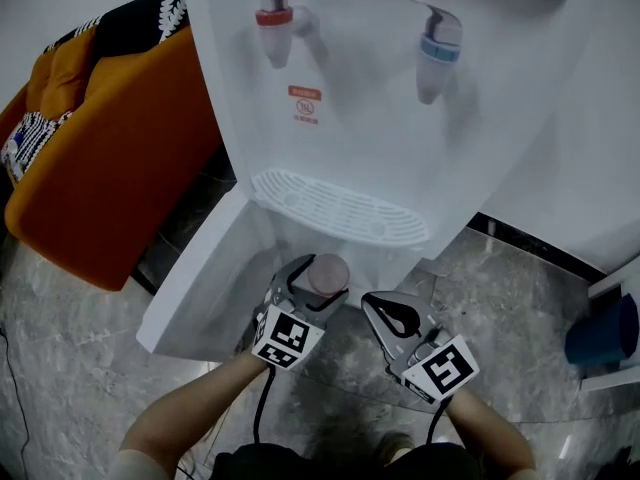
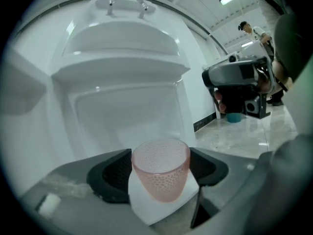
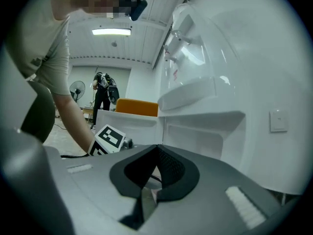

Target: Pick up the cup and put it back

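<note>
Your cup (image 2: pixel 160 173): translucent pink, fine dotted relief. Your left gripper (image 1: pixel 316 286) and right gripper (image 1: pixel 380 306): grey shells, black pads. Marker cubes (image 1: pixel 288 338): black-and-white squares. Water dispenser (image 1: pixel 380 138) before you: white. Left tap (image 1: pixel 274 23) red, right tap (image 1: pixel 438 48) blue, label (image 1: pixel 305 103) red. Armchair (image 1: pixel 110 178): orange. Throw (image 1: pixel 150 13): black, white pattern. Floor (image 1: pixel 60 368): grey, marbled. Bin (image 1: pixel 603 333): blue.

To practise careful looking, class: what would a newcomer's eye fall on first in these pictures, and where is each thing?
The pink dimpled cup, gripped in the left tongs low in front of the white water dispenser, draws the eye first. Above it the red tap and blue tap stand out, red on the left. A bright orange armchair fills the head view's left edge.
</note>
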A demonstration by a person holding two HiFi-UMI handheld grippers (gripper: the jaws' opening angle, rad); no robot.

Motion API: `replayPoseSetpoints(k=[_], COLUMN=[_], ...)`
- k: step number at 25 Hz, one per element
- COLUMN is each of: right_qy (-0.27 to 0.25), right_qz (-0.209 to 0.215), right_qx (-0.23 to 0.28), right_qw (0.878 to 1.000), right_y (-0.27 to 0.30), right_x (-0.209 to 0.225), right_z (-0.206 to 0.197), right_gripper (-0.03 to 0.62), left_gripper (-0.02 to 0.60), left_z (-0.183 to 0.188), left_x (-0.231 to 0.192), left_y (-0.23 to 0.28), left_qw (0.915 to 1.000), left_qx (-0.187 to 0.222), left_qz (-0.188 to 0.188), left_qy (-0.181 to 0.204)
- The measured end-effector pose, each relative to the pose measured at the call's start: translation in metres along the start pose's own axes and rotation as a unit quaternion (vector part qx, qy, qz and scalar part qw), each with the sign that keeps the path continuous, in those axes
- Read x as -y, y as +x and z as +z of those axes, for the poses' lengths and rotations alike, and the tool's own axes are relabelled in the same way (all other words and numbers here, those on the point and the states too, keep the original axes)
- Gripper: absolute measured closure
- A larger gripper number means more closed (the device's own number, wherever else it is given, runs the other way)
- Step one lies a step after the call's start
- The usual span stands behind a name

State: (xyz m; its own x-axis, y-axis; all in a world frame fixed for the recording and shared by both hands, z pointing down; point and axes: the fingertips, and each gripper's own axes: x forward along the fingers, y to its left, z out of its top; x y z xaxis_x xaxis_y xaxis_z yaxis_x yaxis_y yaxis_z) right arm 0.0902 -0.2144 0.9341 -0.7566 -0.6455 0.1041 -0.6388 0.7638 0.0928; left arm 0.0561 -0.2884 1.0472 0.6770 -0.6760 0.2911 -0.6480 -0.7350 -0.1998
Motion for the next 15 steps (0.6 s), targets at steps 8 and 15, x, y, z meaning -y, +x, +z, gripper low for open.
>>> replayPoseSetpoints(k=[8,15], right_qy=[0.063,0.065], right_qz=[0.022,-0.015], right_qx=[-0.005,-0.058], right_qw=[0.998,0.996], right_y=[-0.033,-0.055], right_x=[-0.015,-0.015], right_z=[0.089,0.170], right_gripper=[0.591,0.591], left_gripper=[0.204,0.204], left_z=[0.082,0.165], left_x=[0.013,-0.006], left_y=[-0.079,-0.145], left_qw=[0.9991,0.9991], left_qx=[0.019,0.003], left_qz=[-0.032,-0.038], left_qy=[0.022,0.019])
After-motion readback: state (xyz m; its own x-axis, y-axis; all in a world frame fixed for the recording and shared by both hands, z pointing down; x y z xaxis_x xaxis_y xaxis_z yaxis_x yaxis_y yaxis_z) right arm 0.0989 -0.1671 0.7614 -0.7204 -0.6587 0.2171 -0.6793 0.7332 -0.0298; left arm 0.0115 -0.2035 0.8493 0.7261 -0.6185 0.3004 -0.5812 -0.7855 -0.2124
